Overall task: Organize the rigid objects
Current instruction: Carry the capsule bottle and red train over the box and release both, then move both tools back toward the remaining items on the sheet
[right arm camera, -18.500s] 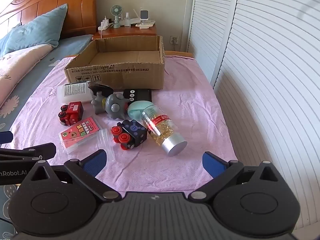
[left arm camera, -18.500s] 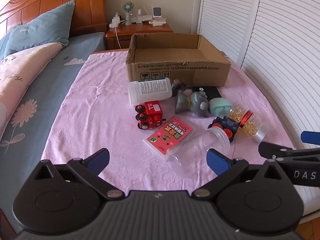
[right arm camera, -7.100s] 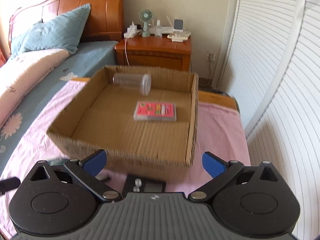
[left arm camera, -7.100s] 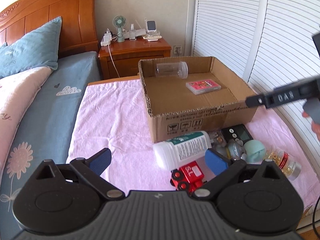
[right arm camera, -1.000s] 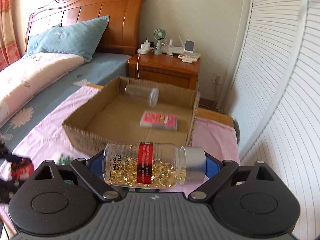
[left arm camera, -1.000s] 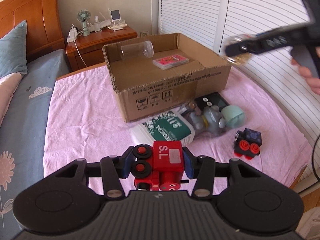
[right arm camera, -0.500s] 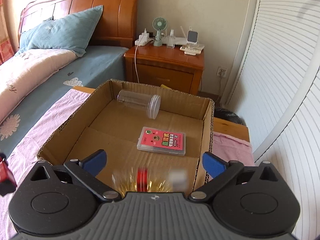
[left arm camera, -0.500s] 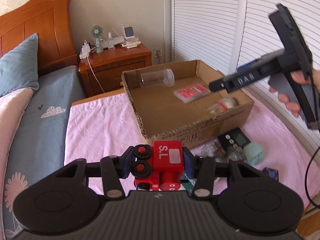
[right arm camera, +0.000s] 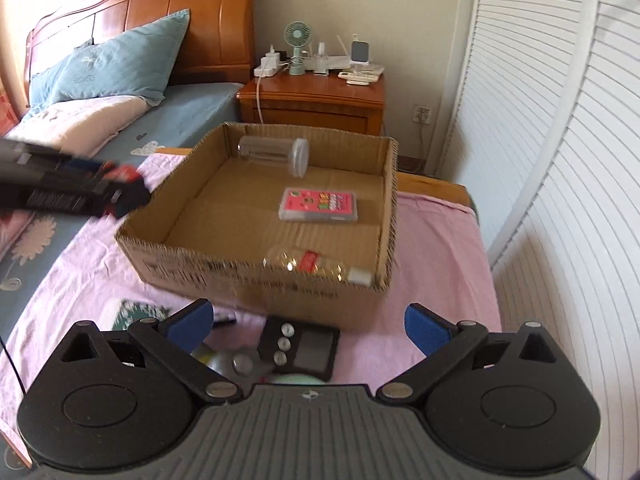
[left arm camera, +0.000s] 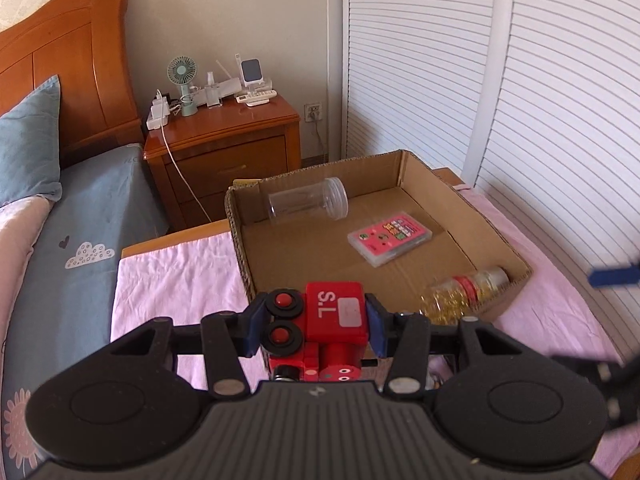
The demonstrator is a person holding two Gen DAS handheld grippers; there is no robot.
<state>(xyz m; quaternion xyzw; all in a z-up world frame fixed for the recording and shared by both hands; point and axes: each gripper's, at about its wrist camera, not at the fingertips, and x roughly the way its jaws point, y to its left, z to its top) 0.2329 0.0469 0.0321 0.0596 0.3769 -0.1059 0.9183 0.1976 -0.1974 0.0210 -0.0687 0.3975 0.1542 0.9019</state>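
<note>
Clamped on the red toy train (left arm camera: 334, 322), the left gripper (left arm camera: 316, 326) hovers before the cardboard box (left arm camera: 516, 258) already holding three things, while the right gripper (right arm camera: 310, 322) gapes empty above leftovers.

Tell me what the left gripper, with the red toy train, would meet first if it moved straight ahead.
Probably the cardboard box: the left gripper, shut on the red toy train, points over its near wall, though depth is unclear.

cardboard box (right arm camera: 256, 276) on the bed, empty jar (right arm camera: 274, 154) in its 12 o'clock end, card pack (right arm camera: 319, 205) mid-box, capsule bottle (right arm camera: 316, 266) at the 6 o'clock wall, timer (right arm camera: 300, 348) just outside at 6
</note>
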